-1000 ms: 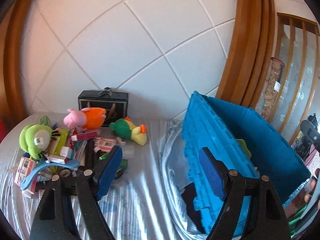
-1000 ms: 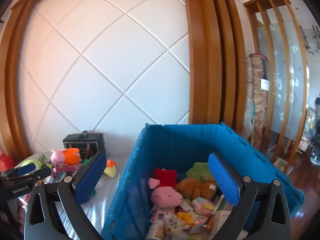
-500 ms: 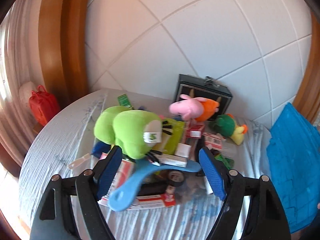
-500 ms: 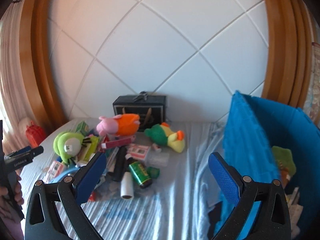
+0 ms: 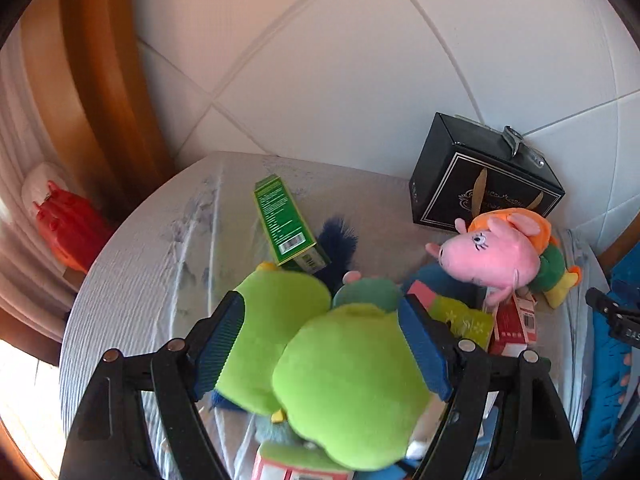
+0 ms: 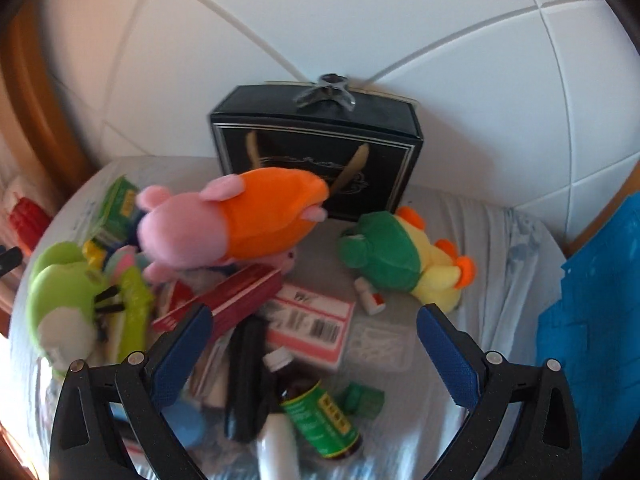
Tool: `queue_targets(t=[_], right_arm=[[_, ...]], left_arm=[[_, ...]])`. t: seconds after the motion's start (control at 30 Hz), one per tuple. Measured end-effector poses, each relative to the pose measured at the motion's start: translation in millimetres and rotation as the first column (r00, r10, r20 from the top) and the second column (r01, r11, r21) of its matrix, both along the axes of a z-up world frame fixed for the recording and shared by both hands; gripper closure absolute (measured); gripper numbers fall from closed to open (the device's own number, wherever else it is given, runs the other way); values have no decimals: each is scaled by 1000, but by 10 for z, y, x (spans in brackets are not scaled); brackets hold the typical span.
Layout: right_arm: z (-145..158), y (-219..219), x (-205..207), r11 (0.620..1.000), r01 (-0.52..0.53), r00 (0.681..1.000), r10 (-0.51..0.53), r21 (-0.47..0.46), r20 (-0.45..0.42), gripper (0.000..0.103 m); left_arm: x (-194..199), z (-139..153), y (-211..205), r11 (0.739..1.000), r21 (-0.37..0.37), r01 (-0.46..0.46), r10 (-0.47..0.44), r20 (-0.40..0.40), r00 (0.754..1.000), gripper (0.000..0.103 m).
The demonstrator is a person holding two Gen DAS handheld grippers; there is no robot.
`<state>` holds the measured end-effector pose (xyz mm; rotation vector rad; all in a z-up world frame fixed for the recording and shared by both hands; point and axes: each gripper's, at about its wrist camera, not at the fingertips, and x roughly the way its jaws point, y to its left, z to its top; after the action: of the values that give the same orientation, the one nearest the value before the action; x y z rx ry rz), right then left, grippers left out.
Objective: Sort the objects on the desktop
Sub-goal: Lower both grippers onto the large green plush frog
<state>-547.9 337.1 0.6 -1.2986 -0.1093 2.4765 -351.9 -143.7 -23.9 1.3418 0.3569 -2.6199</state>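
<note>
left gripper: jaws spread around green plush, not yet clamped
right gripper: released, empty, above brown bottle
risk: plush sits on boxes; a squeeze may snag pink box or slip off the rounded fabric
bin: blue crate, far right

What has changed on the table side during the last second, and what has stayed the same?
Both views swung left, away from the blue crate, to the toy pile. The left hand-held gripper closed in until its open fingers straddle the lime green plush, not squeezing yet. The right hand-held gripper stayed open and empty. The pig plush and black box kept their places.
</note>
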Motion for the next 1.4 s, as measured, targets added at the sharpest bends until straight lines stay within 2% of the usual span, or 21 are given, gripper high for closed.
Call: queue_targets(t=[0.1, 0.17, 0.23, 0.33, 0.4, 0.43, 0.47, 0.5, 0.53, 0.63, 0.7, 0.73, 0.8, 0.83, 0.87, 0.93, 1.0, 1.17, 1.2, 1.3, 1.4], right_arm=[[-2, 133, -448, 999, -20, 999, 19, -42, -29, 0], [79, 57, -746, 998, -66, 995, 65, -13, -81, 0], [52, -18, -1062, 995, -99, 992, 99, 6, -74, 0], [-365, -63, -1627, 992, -120, 989, 116, 41, 87, 0], [-729, -37, -1848, 991, -124, 974, 110, 57, 200, 0], [-900, 8, -1902, 993, -118, 963, 107, 27, 246, 0], [-1118, 93, -1930, 995, -90, 941, 102, -52, 322, 0], [-1299, 143, -1907, 994, -66, 913, 95, -84, 397, 0], [-1382, 162, -1844, 993, -73, 901, 105, -92, 420, 0], [-1292, 139, -1508, 988, -129, 889, 152, -82, 432, 0], [-1415, 24, -1156, 978, -189, 835, 205, -84, 511, 0], [-1475, -58, -970, 974, -217, 824, 221, -68, 522, 0], [-1509, -274, -558, 963, -271, 830, 240, -11, 504, 0], [-1522, -357, -396, 959, -281, 829, 254, -21, 499, 0], [-1545, -425, -223, 957, -279, 825, 281, -79, 491, 0], [-1596, -511, 35, 956, -270, 832, 291, -112, 473, 0], [-1611, -539, 270, 958, -247, 846, 286, -144, 450, 0], [-1535, -459, 684, 964, -195, 870, 255, -182, 421, 0], [-1488, -440, 725, 943, -285, 860, 330, -170, 390, 0], [-1260, -444, 866, 951, -282, 888, 310, -131, 340, 0], [-961, -602, 1008, 947, -299, 917, 319, -116, 238, 0]], left_arm=[[-629, -242, 65, 998, 23, 56, -58, 121, 991, 24], [-999, -455, 138, 996, 60, 62, -74, 215, 974, 24], [-1268, -680, 234, 993, 105, 60, -89, 293, 952, 24], [-1538, -1050, 412, 985, 151, 84, -140, 418, 897, 24], [-1603, -1290, 525, 985, 147, 92, -154, 496, 855, 24], [-1599, -1380, 594, 984, 139, 108, -166, 525, 835, 24], [-1550, -1432, 664, 982, 133, 131, -182, 537, 824, 24], [-1476, -1427, 740, 982, 101, 161, -190, 530, 826, 24], [-1396, -1406, 819, 978, 65, 199, -202, 528, 825, 24], [-1065, -1301, 998, 961, 17, 275, -245, 511, 824, 24], [-796, -1235, 1120, 944, -35, 329, -267, 508, 819, 20], [-661, -1192, 1166, 937, -64, 344, -267, 506, 820, 19], [-378, -1123, 1245, 921, -108, 375, -276, 500, 821, 15], [-258, -1099, 1264, 916, -118, 384, -279, 501, 819, 14], [-134, -1075, 1256, 914, -128, 385, -275, 501, 821, 13], [41, -1019, 1237, 921, -124, 369, -262, 502, 824, 12], [237, -910, 1127, 938, -80, 336, -259, 482, 837, 12], [763, -654, 892, 962, 7, 273, -255, 383, 888, 12], [862, -587, 848, 963, -2, 269, -251, 359, 899, 12], [1098, -451, 618, 974, -20, 225, -209, 295, 932, 12], [1330, -399, 390, 987, -30, 160, -148, 252, 956, 12]])
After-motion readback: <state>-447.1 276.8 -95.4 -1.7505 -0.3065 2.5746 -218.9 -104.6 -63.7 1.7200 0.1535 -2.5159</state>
